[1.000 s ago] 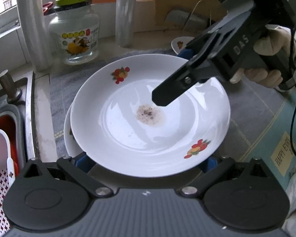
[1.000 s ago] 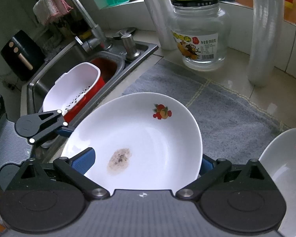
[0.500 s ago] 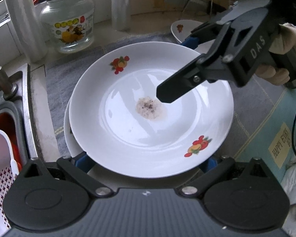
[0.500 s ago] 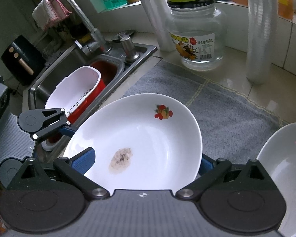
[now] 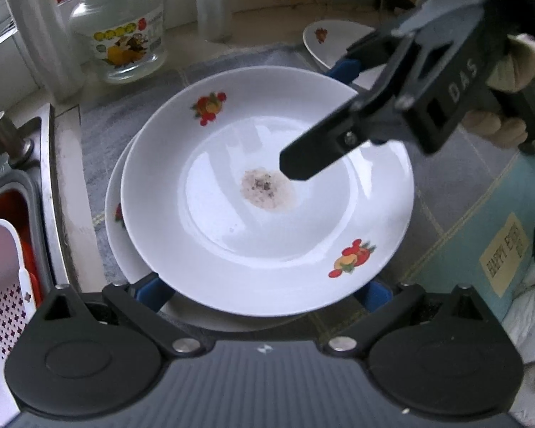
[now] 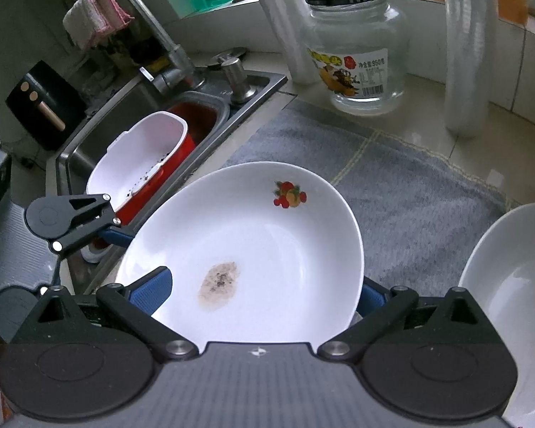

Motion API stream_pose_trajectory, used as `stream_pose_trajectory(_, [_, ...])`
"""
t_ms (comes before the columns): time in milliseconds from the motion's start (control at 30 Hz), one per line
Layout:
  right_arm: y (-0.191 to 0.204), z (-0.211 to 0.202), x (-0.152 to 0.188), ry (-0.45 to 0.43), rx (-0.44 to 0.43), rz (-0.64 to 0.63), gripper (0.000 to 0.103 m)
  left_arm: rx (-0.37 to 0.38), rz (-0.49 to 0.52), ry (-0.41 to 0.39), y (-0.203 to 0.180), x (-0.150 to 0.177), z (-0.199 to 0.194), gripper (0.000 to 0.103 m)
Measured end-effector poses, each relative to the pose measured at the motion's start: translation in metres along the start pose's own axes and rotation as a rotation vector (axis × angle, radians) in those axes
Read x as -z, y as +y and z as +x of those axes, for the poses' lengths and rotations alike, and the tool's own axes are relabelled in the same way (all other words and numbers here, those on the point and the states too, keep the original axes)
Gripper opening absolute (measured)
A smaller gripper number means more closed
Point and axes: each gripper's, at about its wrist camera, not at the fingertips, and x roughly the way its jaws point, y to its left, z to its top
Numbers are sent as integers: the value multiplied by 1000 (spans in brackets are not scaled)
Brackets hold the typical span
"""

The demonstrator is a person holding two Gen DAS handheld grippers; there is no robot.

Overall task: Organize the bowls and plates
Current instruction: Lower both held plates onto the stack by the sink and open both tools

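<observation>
the left hand-held gripper (image 5: 264, 290) is spread wide beneath the near rim of a stained white plate (image 5: 267, 192), stacked on a second plate (image 5: 116, 214). the right hand-held gripper (image 6: 256, 294) is spread too, around the same plate. beneath lies a grey mat (image 6: 410, 185) on the surface, with a sink (image 6: 100, 135) alongside. farther off, a glass jar (image 6: 356, 46) reads "950".

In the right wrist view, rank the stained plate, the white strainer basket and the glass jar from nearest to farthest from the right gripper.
1. Stained plate, between the right gripper fingers.
2. White strainer basket, left, in the sink.
3. Glass jar, far back by the wall.
</observation>
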Motion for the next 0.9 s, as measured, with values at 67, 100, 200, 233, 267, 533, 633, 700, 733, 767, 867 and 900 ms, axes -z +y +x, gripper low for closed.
stream_pose_trajectory(67, [0, -2, 1, -5, -2, 0, 103, 0, -3, 2, 0, -1, 1, 102])
stream_pose_trajectory(100, [-1, -3, 1, -6, -2, 0, 103, 1, -8, 2, 1, -1, 2, 102])
stream_pose_trajectory(200, [-1, -5, 2, -8, -4, -2, 103, -7, -8, 2, -1, 0, 2, 102])
stream_pose_trajectory(233, [-1, -5, 2, -8, -4, -4, 103, -10, -9, 0, -1, 0, 2, 102])
stream_pose_trajectory(267, [-1, -6, 3, -8, -4, -5, 103, -13, -11, -1, -1, 0, 2, 102])
stream_pose_trajectory(533, [3, -5, 2, -1, 12, -20, 103, -13, -18, -11, -2, 4, -1, 102])
stream_pose_trajectory(633, [2, -6, 2, 1, 13, -13, 103, -12, -19, -11, -2, 5, -2, 102])
stream_pose_trajectory(700, [3, -7, 1, 3, 16, -9, 103, -9, -13, -5, -1, 4, -1, 102])
stream_pose_trajectory(733, [3, -7, 0, 3, 18, -6, 103, -9, -9, 3, -1, 3, 0, 102])
stream_pose_trajectory(767, [3, -8, 0, 3, 21, -3, 103, -12, -6, 9, -1, 2, 1, 102])
stream_pose_trajectory(867, [2, -8, -1, -8, 26, 3, 103, -16, -10, 21, 0, -1, 5, 102])
stream_pose_trajectory(900, [1, -9, -1, -11, 27, 6, 103, -13, -13, 24, 0, -2, 6, 103])
